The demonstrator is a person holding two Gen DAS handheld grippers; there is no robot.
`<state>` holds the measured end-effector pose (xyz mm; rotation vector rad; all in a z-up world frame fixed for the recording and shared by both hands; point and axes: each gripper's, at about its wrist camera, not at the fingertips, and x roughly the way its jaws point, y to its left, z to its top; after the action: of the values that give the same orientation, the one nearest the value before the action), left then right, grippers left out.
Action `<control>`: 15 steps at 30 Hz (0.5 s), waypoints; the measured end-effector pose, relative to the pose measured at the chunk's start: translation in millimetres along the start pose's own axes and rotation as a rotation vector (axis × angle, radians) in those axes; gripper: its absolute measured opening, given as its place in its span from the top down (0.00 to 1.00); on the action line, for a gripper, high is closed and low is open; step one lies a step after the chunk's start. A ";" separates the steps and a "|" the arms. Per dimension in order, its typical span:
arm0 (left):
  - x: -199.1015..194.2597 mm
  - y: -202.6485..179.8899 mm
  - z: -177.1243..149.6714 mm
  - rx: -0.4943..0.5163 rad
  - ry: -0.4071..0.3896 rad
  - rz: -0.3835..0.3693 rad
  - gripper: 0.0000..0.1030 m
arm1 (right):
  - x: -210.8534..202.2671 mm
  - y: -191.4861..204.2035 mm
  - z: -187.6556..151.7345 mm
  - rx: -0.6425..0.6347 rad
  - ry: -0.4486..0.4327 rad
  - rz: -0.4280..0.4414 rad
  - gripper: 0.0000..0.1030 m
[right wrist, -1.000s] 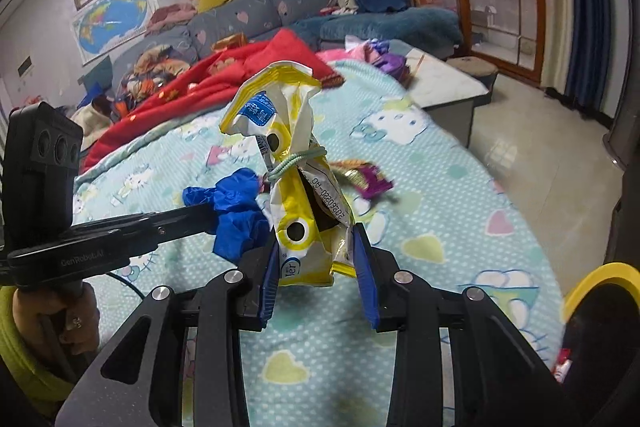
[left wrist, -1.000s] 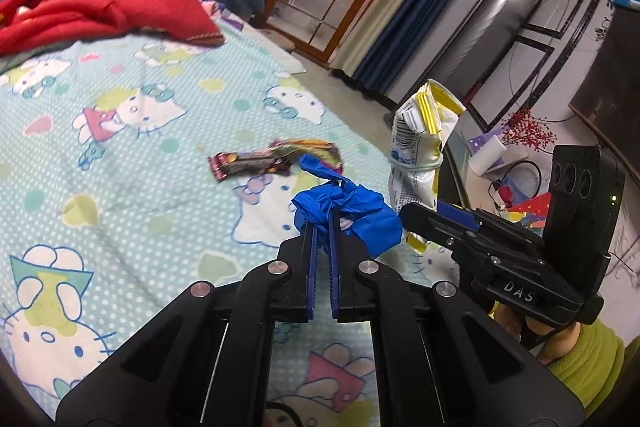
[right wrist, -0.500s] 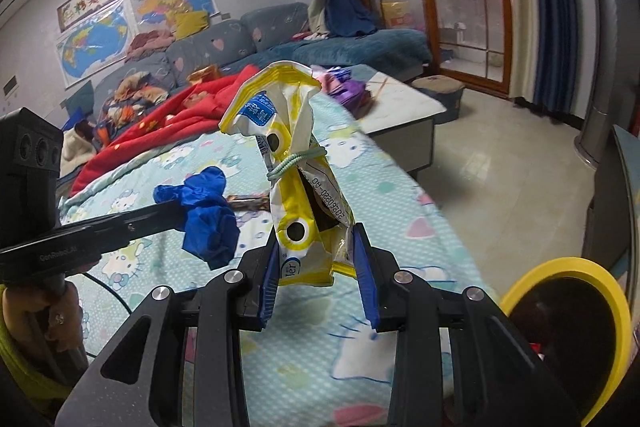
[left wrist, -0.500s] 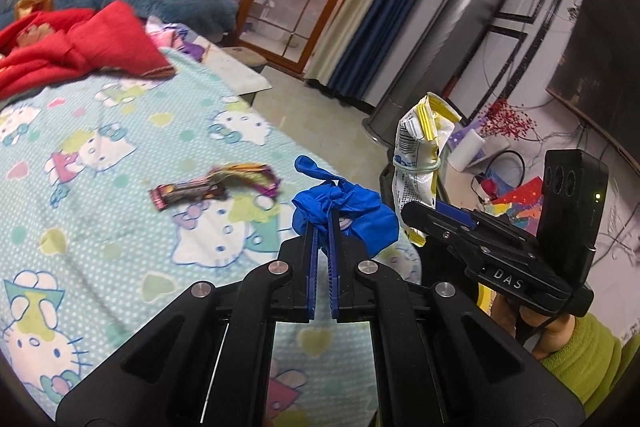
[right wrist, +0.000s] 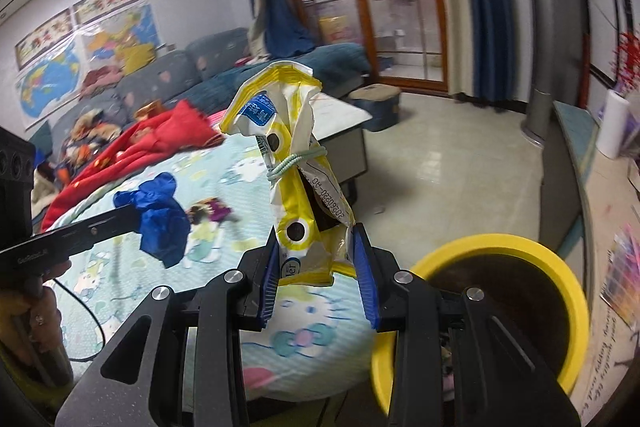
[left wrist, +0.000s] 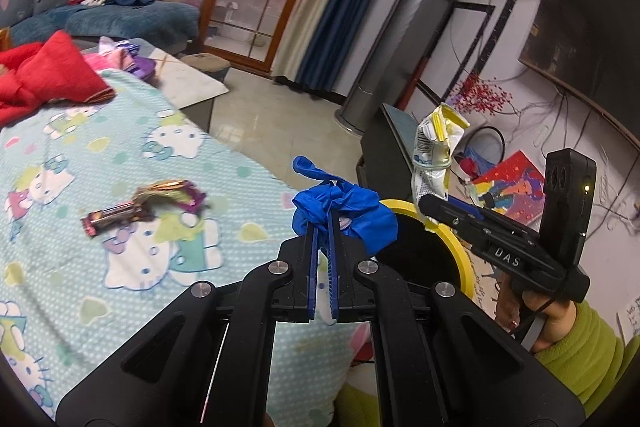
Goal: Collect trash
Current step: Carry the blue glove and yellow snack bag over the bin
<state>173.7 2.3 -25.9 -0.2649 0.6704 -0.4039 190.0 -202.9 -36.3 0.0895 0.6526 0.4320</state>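
My left gripper (left wrist: 325,231) is shut on a crumpled blue glove (left wrist: 344,215), held just left of the bin's yellow rim (left wrist: 448,235). My right gripper (right wrist: 316,259) is shut on a yellow-and-white snack bag (right wrist: 296,187) tied with a green band; the same bag (left wrist: 436,155) stands above the rim in the left wrist view. The yellow-rimmed black bin (right wrist: 512,247) sits low at the right of the right wrist view, beside the bed's edge. Two candy wrappers (left wrist: 140,205) lie on the patterned bedsheet (left wrist: 80,267). The glove (right wrist: 160,223) also shows at the left of the right wrist view.
A red blanket (left wrist: 48,79) lies at the bed's far end. Past the bed are a tiled floor (right wrist: 440,155), a low table (right wrist: 344,119), a tall silver column (left wrist: 400,39) and a dark cabinet (left wrist: 388,143). A person's green sleeve (left wrist: 580,343) is lower right.
Both grippers have swung from over the bed toward its edge with their loads still held. The yellow-rimmed bin has come into view beside them, and the wrappers have slid left.
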 end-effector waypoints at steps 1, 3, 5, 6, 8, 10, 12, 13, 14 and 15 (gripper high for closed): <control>2.1 -2.9 -0.1 0.007 0.003 -0.004 0.99 | -2.8 -4.6 -1.1 0.010 -0.004 -0.008 0.68; 6.9 -9.1 -0.3 0.019 0.009 -0.011 0.99 | -7.6 -14.5 -3.2 0.034 -0.011 -0.026 0.68; 10.3 -14.6 -0.5 0.028 0.013 -0.019 0.99 | -13.5 -23.6 -5.2 0.059 -0.021 -0.047 0.68; 12.6 -18.4 -0.6 0.033 0.016 -0.023 0.99 | -15.4 -27.0 -6.3 0.067 -0.025 -0.052 0.68; 17.4 -23.6 -0.8 0.043 0.021 -0.029 0.99 | -19.4 -35.9 -7.3 0.083 -0.033 -0.067 0.68; 22.3 -30.7 -1.2 0.056 0.029 -0.038 0.99 | -22.7 -41.8 -8.3 0.098 -0.039 -0.085 0.68; 27.2 -38.8 -1.5 0.071 0.034 -0.047 0.99 | -25.4 -49.8 -10.8 0.116 -0.040 -0.104 0.68; 28.8 -41.7 -1.5 0.076 0.035 -0.051 0.99 | -26.7 -53.4 -12.4 0.124 -0.040 -0.112 0.68; 30.8 -44.7 -1.5 0.081 0.037 -0.056 0.99 | -27.9 -57.2 -14.2 0.133 -0.041 -0.122 0.68; 33.8 -49.4 -1.6 0.091 0.040 -0.062 0.99 | -27.4 -61.6 -14.5 0.139 -0.040 -0.127 0.68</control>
<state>183.0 -56.8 -27.7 -0.1918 0.6825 -0.4984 184.1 -271.0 -45.4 0.1870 0.6447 0.2619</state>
